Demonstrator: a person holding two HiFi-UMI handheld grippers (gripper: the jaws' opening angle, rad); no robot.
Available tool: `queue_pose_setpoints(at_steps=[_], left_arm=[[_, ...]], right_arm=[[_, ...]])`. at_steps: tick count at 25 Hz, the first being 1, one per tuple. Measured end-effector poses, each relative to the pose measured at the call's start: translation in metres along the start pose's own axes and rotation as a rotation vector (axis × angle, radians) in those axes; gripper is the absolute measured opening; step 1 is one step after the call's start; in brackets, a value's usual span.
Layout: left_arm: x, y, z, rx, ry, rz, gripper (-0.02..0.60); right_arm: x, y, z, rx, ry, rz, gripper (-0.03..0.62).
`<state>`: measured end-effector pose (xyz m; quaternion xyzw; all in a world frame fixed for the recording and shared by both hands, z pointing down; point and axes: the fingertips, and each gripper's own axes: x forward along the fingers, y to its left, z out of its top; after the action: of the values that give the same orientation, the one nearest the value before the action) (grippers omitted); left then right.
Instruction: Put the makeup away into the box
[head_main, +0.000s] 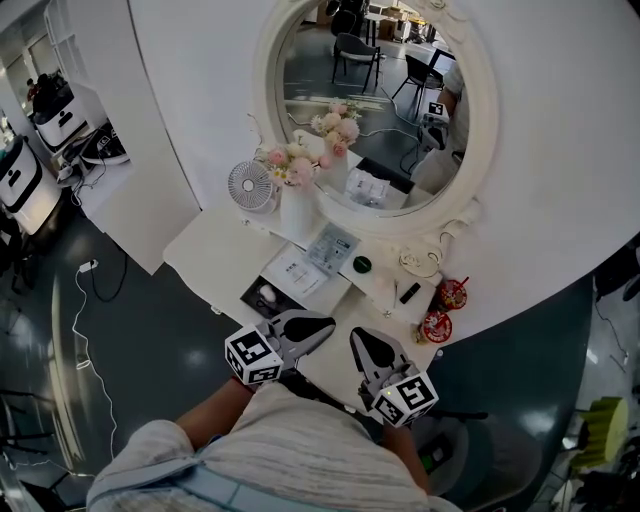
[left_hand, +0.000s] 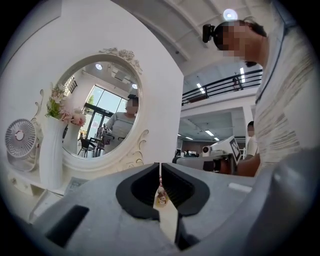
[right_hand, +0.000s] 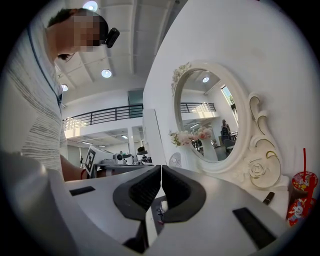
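Observation:
On the white vanity table lies a black open box with white things in it. Right of it rest a small round green compact and a black lipstick, the lipstick also showing in the right gripper view. My left gripper hovers over the table's near edge, its jaws shut with nothing between them. My right gripper hangs beside it, its jaws also pressed together and empty. Both point level toward the mirror.
A round white-framed mirror stands behind the table. A small fan and a white vase of pink flowers stand at the back left. White cards lie mid-table. Two red cups sit at the right end.

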<state>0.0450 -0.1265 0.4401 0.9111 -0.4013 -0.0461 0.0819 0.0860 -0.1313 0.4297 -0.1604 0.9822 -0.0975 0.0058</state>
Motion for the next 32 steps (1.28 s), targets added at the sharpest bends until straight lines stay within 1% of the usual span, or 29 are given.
queue_pose_setpoints(at_steps=[4, 11, 14, 20, 32], left_arm=[[-0.004, -0.007, 0.004, 0.013, -0.010, -0.012, 0.025], [-0.010, -0.012, 0.002, -0.006, 0.001, -0.015, 0.025], [-0.011, -0.014, 0.000, -0.004, 0.006, -0.015, 0.025], [-0.013, -0.015, -0.001, -0.015, -0.001, -0.021, 0.025], [-0.014, -0.019, -0.001, -0.028, -0.008, -0.033, 0.025]], right_arm=[[0.001, 0.004, 0.001, -0.012, 0.003, 0.015, 0.009], [0.001, 0.007, 0.005, -0.016, -0.001, 0.028, 0.009], [0.001, 0.008, 0.007, -0.020, -0.003, 0.026, 0.009], [0.000, 0.013, 0.010, -0.066, -0.002, 0.019, 0.009], [-0.004, 0.016, 0.011, -0.066, -0.008, 0.012, 0.008]])
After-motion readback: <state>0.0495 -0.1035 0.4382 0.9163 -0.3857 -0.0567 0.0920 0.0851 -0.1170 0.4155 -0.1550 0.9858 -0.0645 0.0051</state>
